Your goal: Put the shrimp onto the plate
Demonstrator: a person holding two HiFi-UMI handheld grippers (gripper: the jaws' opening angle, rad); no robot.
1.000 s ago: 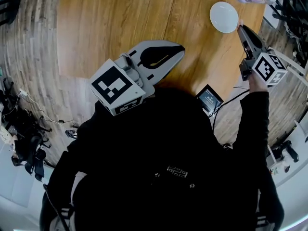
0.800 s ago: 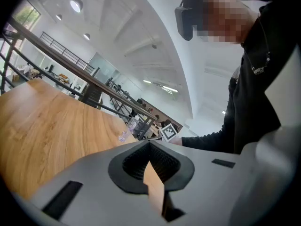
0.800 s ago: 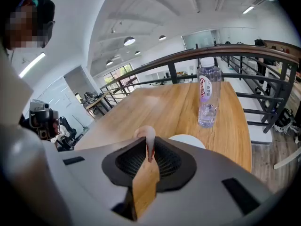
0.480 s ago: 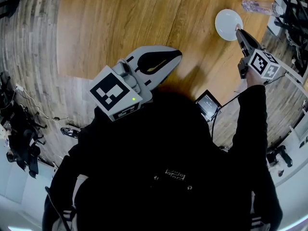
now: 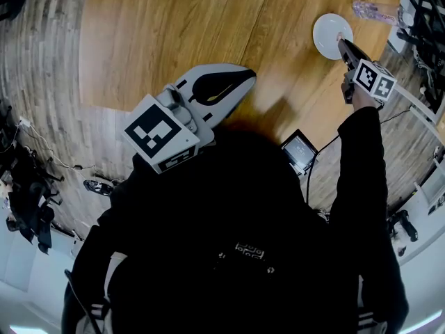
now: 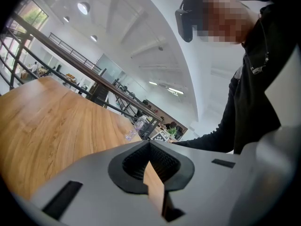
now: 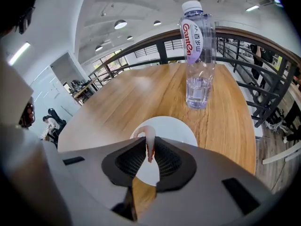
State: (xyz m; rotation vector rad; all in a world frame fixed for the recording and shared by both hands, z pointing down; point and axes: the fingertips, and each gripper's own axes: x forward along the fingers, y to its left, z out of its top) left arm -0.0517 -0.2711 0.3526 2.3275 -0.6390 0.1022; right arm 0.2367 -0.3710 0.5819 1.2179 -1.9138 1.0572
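Observation:
A pale pink curled shrimp (image 7: 149, 136) is pinched between the pads of my right gripper (image 7: 149, 149). It hangs over the near part of a bare white plate (image 7: 176, 128). From above, that plate (image 5: 329, 28) lies at the table's far right, and the right gripper (image 5: 341, 42) has its tip over the near rim. My left gripper (image 5: 247, 76) hovers over the table's near edge, far from the plate. In its own view the left gripper (image 6: 150, 144) has its tips together, with nothing in them.
A clear water bottle (image 7: 198, 55) stands just beyond the plate, also seen lying toward the far right corner from above (image 5: 374, 9). A small screen device (image 5: 300, 147) hangs off the wooden table's (image 5: 174, 26) near edge. Black railings run past the right side.
The right gripper, with the shrimp, has edged from beside the plate's right rim to over its near rim. The left gripper has barely shifted.

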